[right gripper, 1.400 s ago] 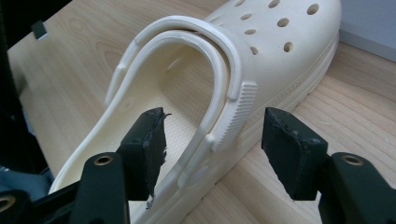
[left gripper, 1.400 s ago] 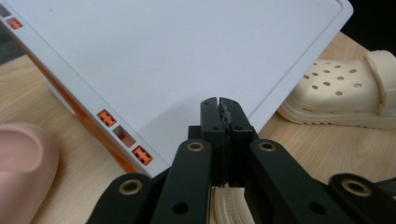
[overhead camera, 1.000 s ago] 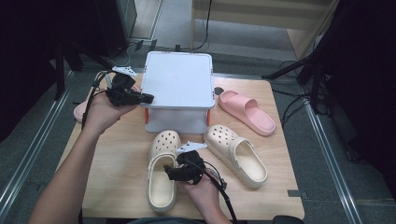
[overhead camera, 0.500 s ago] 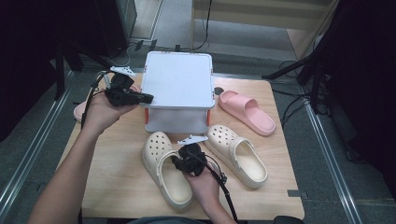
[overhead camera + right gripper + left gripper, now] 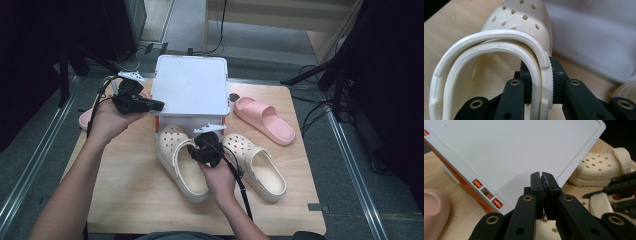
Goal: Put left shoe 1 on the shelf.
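Note:
A cream clog [image 5: 181, 167] [image 5: 524, 15] lies slanted on the wooden table [image 5: 130, 190], toe toward a white lidded box [image 5: 192, 85] [image 5: 511, 150]. My right gripper [image 5: 196, 151] [image 5: 541, 72] has just been closing, and its jaws now pinch the clog's side wall beside the heel strap. The second cream clog [image 5: 255, 160] [image 5: 604, 167] sits just right of it. My left gripper [image 5: 158, 105] [image 5: 541, 175] hovers at the box lid's left edge, its jaws pressed together with nothing between them.
A pink slide [image 5: 265, 117] rests at the back right of the table. Another pink slide [image 5: 85, 117] [image 5: 434, 207] lies at the left edge behind my left hand. The box has orange latches [image 5: 477, 183] under its lid.
My right gripper has shut on the left clog's side wall and carried it forward toward the box, turning its toe leftward. The left gripper has stayed in place.

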A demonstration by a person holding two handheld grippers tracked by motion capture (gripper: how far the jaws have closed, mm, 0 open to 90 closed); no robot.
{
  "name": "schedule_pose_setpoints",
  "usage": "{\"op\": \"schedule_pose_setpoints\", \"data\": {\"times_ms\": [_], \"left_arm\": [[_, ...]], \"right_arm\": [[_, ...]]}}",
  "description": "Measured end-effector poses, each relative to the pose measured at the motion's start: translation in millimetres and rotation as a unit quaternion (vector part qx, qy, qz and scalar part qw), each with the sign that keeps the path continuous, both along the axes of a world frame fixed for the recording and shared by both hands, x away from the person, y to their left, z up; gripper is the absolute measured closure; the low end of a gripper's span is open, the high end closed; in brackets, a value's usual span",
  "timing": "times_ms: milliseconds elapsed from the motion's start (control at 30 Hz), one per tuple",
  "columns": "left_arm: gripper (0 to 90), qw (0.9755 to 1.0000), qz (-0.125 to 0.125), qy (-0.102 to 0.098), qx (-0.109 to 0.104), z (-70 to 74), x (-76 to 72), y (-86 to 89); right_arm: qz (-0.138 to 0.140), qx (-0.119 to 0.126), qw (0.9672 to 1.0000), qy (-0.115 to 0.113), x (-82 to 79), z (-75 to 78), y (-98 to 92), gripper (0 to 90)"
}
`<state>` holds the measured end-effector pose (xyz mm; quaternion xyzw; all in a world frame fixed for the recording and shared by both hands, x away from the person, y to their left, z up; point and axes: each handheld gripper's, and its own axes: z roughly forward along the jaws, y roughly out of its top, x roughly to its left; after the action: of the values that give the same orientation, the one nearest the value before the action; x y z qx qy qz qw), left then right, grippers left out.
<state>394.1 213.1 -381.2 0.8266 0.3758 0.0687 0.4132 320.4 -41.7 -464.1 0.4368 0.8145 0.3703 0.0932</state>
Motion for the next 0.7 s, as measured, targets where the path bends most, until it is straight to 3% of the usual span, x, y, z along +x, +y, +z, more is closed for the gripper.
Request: {"op": "schedule_pose_setpoints", "data": {"times_ms": [100,233,433,633,700], "left_arm": [[87.8,1.0,-0.001,0.001,-0.001,0.0,0.3,0.3],[87.8,1.0,-0.002,0.0,0.001,0.2,0.2,0.1],[87.8,1.0,-0.002,-0.001,0.002,0.2,0.2,0.0],[87.8,1.0,-0.003,-0.003,0.002,0.0,0.2,0.1],[87.8,1.0,-0.004,-0.003,0.002,0.0,0.2,0.2]], "right_arm": [[-0.023,-0.001,0.9997,-0.011,20.1,2.6,5.2,77.7],[-0.047,-0.012,0.9987,-0.018,35.1,-0.1,13.6,77.6],[-0.074,-0.012,0.9969,-0.026,46.3,-7.3,23.0,77.1],[-0.084,-0.016,0.9962,-0.02,48.1,-18.0,28.4,75.7],[-0.083,-0.006,0.9963,-0.022,47.7,-19.9,28.7,73.6]]}}
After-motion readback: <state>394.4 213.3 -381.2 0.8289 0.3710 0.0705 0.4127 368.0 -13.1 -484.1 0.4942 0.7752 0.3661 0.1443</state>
